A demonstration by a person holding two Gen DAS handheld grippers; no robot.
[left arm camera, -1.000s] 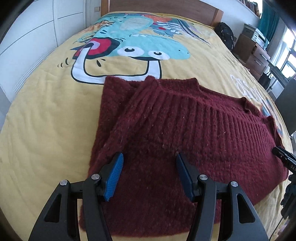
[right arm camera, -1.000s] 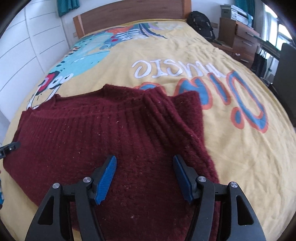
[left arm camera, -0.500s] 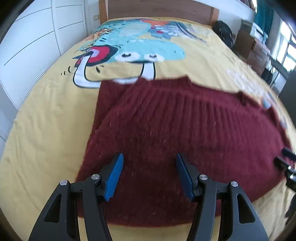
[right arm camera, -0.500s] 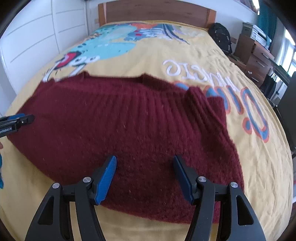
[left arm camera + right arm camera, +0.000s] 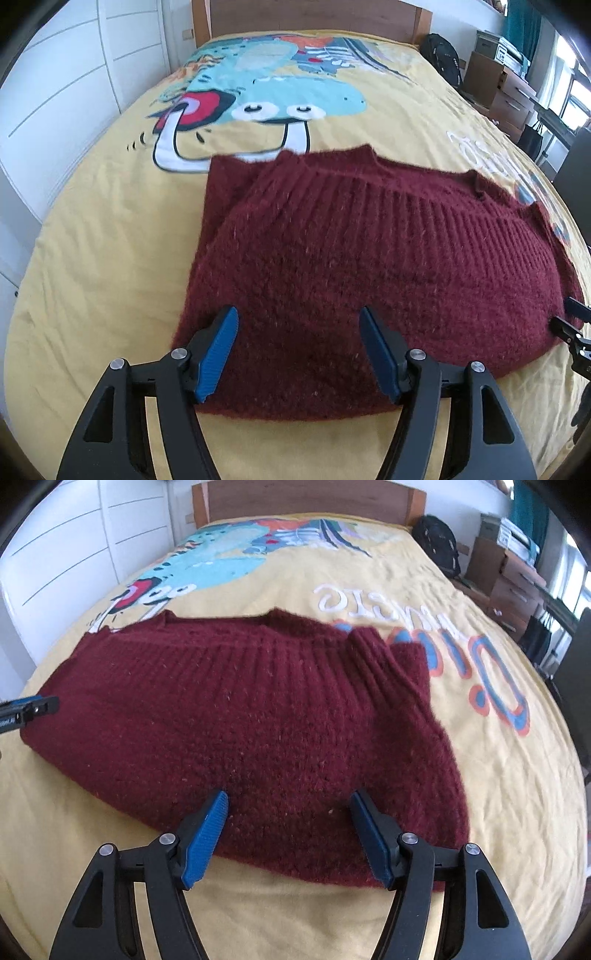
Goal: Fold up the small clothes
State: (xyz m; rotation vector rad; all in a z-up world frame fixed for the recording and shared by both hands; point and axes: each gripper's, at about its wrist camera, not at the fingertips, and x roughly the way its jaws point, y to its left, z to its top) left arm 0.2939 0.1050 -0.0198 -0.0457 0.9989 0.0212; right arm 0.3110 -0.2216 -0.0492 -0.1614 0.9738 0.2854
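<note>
A dark red knitted sweater (image 5: 362, 258) lies folded on the yellow bedspread (image 5: 92, 258), sleeves tucked in at both ends. It also shows in the right wrist view (image 5: 240, 720). My left gripper (image 5: 299, 350) is open and empty over the sweater's near left edge. My right gripper (image 5: 288, 827) is open and empty over its near right edge. The tip of the right gripper shows at the right of the left wrist view (image 5: 569, 328); the tip of the left gripper shows at the left of the right wrist view (image 5: 29, 710).
The bedspread (image 5: 498, 794) has a cartoon print and lettering. A wooden headboard (image 5: 314, 14) stands at the far end. White wardrobe doors (image 5: 55, 92) run along the left. A black backpack (image 5: 441, 59), drawers and boxes (image 5: 495, 85) stand to the right.
Both grippers have drawn back toward the near edge of the sweater and risen a little. The sweater lies as before, and both stay open.
</note>
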